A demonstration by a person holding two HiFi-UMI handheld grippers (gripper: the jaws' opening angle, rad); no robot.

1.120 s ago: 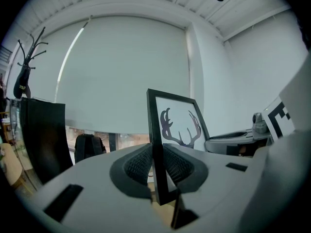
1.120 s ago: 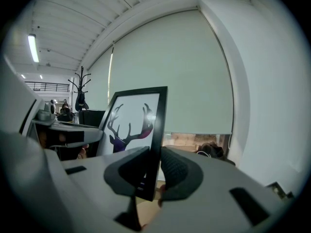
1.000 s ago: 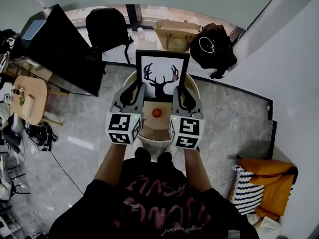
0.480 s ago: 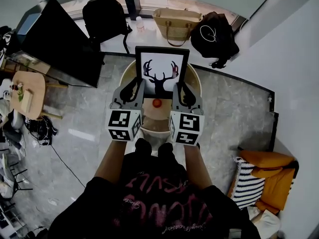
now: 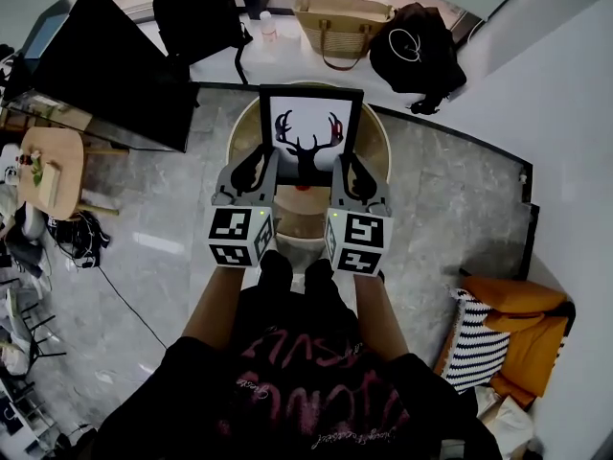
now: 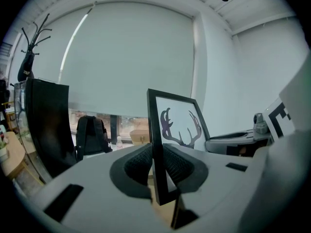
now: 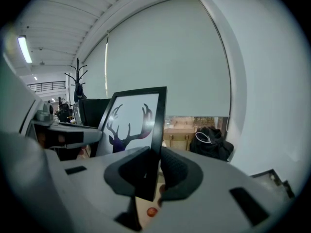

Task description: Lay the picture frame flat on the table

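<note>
the picture frame (image 5: 311,132) stands upright over the round table (image 5: 374,151), at 12 o'clock from the person, with its deer-antler print facing back toward them. the left gripper (image 6: 157,166) has its jaws closed to a narrow gap on the frame's left side bar, low down, near the frame's 7 o'clock corner. the right gripper (image 7: 154,171) pinches the right side bar the same way near the 5 o'clock corner. both sets of ridged pads press the black moulding front and back. whether the bottom edge touches the tabletop cannot be told from these views

the step in hand looks like the tip-down itself. to do it well, i would first rest the bottom edge on the wood so that the table carries the weight. then turn both grippers together at one rate, sending the top edge away toward 12 o'clock so that the print ends face up. uneven turning would twist the frame in the pads. a small red object (image 7: 152,211) lies on the table at 6 o'clock of the frame, so the bottom edge should be kept off it. the table is not much wider than the frame, so centre the frame before lowering. the rear jaws will likely meet the tabletop before the back does. so ease the last part down and open the jaws only once the frame is nearly flat
</note>
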